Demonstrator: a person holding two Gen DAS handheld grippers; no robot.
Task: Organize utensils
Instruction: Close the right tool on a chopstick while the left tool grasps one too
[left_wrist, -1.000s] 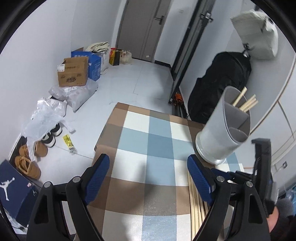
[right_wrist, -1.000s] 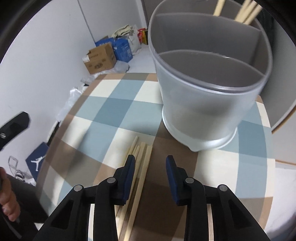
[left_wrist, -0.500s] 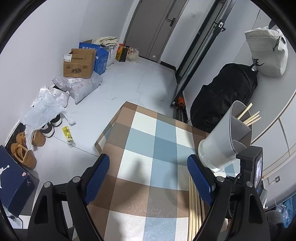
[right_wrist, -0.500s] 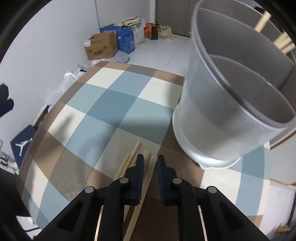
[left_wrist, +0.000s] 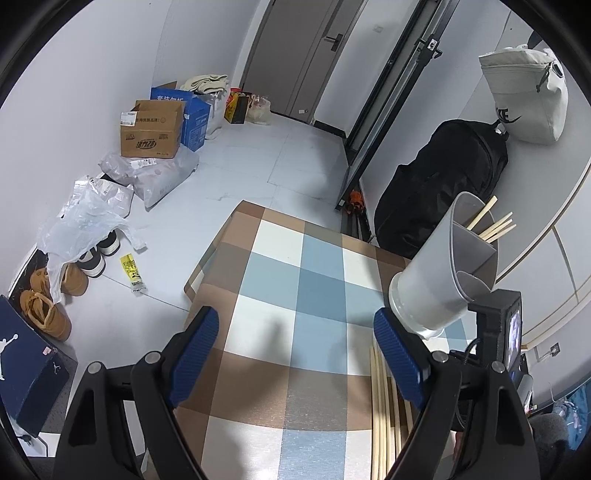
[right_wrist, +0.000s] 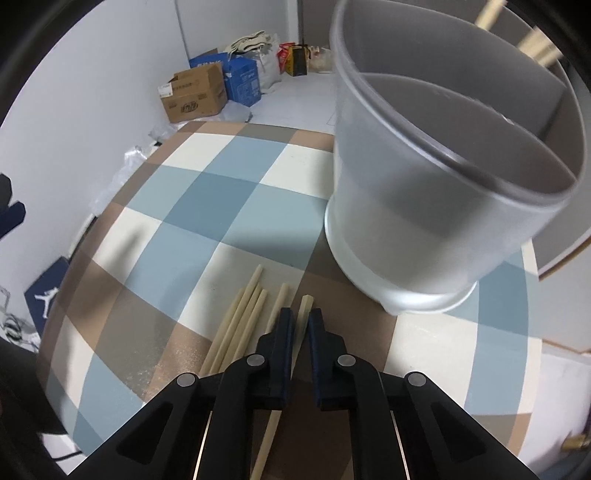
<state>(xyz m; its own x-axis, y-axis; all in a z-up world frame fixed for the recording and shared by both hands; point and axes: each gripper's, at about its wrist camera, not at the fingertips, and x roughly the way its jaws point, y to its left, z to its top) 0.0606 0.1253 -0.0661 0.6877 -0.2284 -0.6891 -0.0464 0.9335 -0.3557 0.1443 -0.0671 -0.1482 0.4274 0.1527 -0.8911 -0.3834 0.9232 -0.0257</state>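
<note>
A grey divided utensil holder (right_wrist: 439, 177) stands on the checked tablecloth (right_wrist: 229, 199), with several chopsticks in its far compartment (left_wrist: 491, 225). Several loose wooden chopsticks (right_wrist: 243, 317) lie on the cloth in front of it. My right gripper (right_wrist: 301, 317) is shut on one chopstick (right_wrist: 305, 306), whose tip pokes out between the pads just short of the holder's base. My left gripper (left_wrist: 295, 347) is open and empty above the cloth, left of the holder (left_wrist: 443, 280) and the loose chopsticks (left_wrist: 384, 406).
The table's far and left edges drop to a floor with cardboard boxes (left_wrist: 151, 129), plastic bags (left_wrist: 85, 214) and shoes (left_wrist: 48, 295). A black bag (left_wrist: 439, 206) stands behind the table by the wall. The right gripper's body (left_wrist: 506, 339) sits right of the holder.
My right gripper has closed from open onto one chopstick. The left gripper has risen and drawn back, still open.
</note>
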